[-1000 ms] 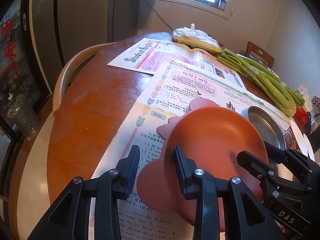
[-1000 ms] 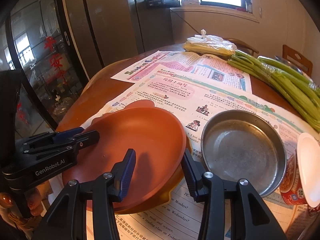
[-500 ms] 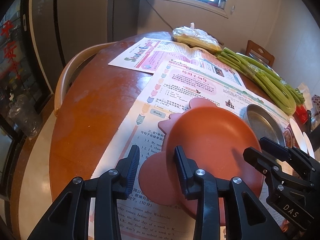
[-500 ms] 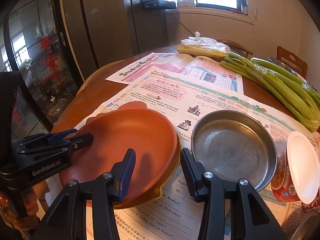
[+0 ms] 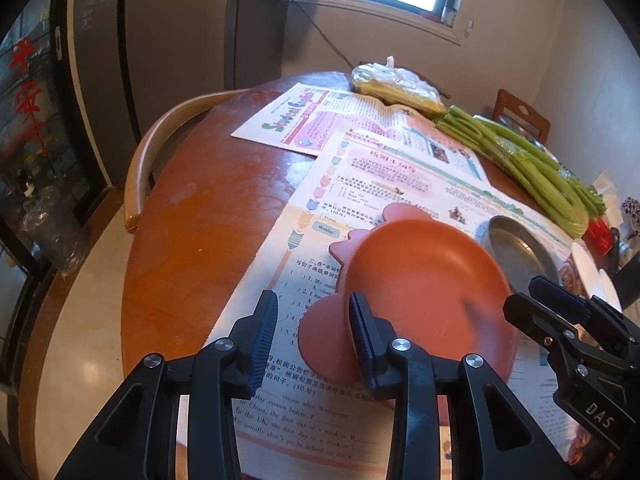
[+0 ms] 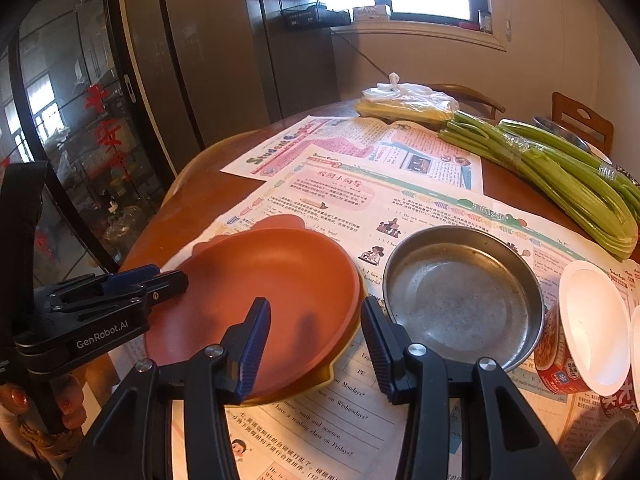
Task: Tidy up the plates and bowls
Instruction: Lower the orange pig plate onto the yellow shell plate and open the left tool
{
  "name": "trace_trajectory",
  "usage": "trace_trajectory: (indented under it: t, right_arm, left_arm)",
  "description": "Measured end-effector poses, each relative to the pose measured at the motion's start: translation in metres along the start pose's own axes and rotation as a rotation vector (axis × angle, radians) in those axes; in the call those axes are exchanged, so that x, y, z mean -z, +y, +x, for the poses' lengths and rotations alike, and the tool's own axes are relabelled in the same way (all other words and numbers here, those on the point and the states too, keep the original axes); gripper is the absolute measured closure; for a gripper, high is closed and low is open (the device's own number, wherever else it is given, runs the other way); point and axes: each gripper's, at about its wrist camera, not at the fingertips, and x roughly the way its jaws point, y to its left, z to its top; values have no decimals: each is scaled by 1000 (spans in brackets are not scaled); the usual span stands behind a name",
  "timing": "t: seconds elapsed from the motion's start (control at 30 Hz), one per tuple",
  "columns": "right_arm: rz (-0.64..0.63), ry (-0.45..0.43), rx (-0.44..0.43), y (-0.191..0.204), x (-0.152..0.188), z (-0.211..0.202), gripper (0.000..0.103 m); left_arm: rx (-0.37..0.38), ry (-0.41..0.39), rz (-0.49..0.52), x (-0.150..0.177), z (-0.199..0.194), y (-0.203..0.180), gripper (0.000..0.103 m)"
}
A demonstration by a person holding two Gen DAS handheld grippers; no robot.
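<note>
An orange-red plate (image 5: 424,288) with a lobed rim lies on newspaper on the round wooden table; it also shows in the right wrist view (image 6: 276,292). A steel bowl (image 6: 460,296) sits just right of it, seen too in the left wrist view (image 5: 516,252). My left gripper (image 5: 314,326) is open at the plate's near left rim, one finger on each side of a lobe. My right gripper (image 6: 316,332) is open, with its fingers on either side of the plate's near right rim. Neither grips the plate.
Newspapers (image 6: 360,184) cover the table (image 5: 208,232). A bundle of green stalks (image 6: 560,176) and a plastic bag (image 6: 404,100) lie at the back. A lidded red cup (image 6: 580,336) stands right of the steel bowl. A chair back (image 5: 160,148) curves at the table's left edge.
Both grippers have drawn back a little from the plate, which now sits lower and flatter on the newspaper. Both stay open.
</note>
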Motion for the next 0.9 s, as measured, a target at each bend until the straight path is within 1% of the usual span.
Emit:
trace_trajectory:
  t: [0.03, 0.2, 0.27, 0.5, 0.63, 0.9]
  right_arm:
    - [2, -4, 0, 0, 0, -2, 56]
    - [18, -23, -4, -1, 0, -15, 56]
    - [21, -31, -2, -1, 0, -20, 56]
    - [78, -58, 13, -15, 4, -41, 55]
    - [112, -75, 13, -27, 7, -55, 52]
    - [168, -104, 15, -50, 16, -78, 52]
  left_arm:
    - [3, -7, 1, 0, -4, 0, 64]
    - [18, -39, 16, -1, -24, -7, 54]
    - [24, -50, 17, -2, -30, -11, 52]
    - [31, -84, 50, -1, -48, -27, 51]
    - [39, -88, 70, 0, -54, -39, 51]
    - [61, -88, 112, 3, -60, -68, 51]
